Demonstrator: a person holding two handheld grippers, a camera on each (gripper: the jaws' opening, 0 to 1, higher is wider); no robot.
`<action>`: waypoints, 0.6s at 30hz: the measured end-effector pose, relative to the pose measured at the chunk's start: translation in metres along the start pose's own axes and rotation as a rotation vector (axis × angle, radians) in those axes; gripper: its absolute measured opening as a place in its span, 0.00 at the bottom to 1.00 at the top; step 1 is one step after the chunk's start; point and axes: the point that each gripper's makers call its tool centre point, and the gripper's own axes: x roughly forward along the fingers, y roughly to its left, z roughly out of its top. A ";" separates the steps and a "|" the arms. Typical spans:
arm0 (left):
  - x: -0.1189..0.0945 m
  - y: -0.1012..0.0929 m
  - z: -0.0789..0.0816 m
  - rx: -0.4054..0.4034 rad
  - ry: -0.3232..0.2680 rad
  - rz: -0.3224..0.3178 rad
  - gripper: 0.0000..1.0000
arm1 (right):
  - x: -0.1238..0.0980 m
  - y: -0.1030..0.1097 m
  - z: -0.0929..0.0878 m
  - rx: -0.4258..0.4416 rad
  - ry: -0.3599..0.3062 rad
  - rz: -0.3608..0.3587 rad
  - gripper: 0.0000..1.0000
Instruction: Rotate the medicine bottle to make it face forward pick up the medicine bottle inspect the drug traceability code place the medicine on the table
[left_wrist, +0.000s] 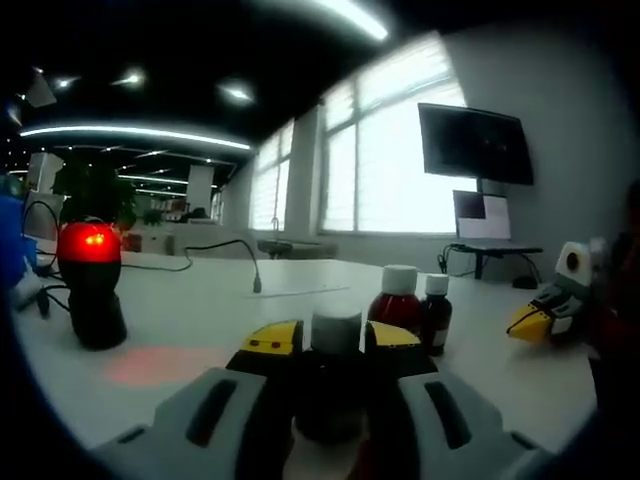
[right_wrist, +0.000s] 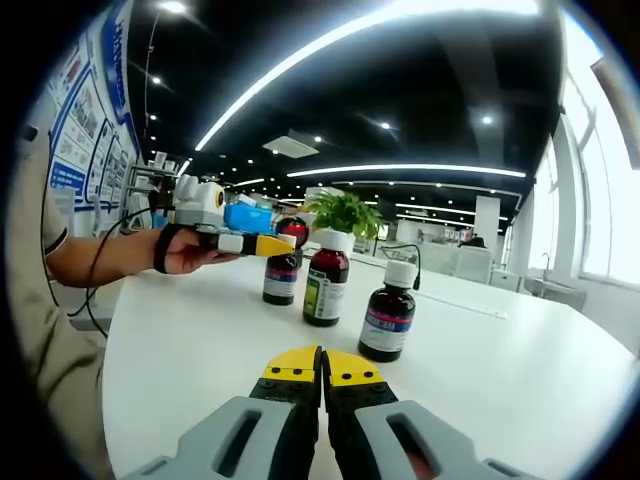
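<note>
A small dark medicine bottle with a white screw cap (left_wrist: 335, 375) sits between the yellow-tipped jaws of the left gripper (left_wrist: 335, 345), on a white table (left_wrist: 200, 300). In the right gripper view the same bottle (right_wrist: 281, 277) stands at the tips of that left gripper (right_wrist: 262, 245), held by a person's hand (right_wrist: 185, 250). The bottle looks rigid, smooth and fairly light, probably glass or hard plastic, so likely slippery and breakable if dropped; the straight body below the cap seems the safest place to grip. The left jaws stand bottle-wide apart, clasping its sides. The right gripper (right_wrist: 322, 365) has its jaws pressed together, empty, above the table. Two more white-capped dark bottles, one labelled green (right_wrist: 325, 283) and one labelled red and blue (right_wrist: 387, 320), stand nearby.
</note>
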 end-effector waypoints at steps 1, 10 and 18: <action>-0.001 0.000 0.001 -0.004 -0.004 0.008 0.17 | 0.000 0.000 0.000 0.000 0.000 0.000 0.00; -0.009 0.001 0.020 0.061 -0.017 0.150 0.17 | 0.000 0.000 0.000 -0.003 0.001 -0.002 0.00; -0.010 -0.006 0.015 0.092 -0.006 0.249 0.17 | 0.000 0.001 0.001 -0.002 -0.003 0.001 0.00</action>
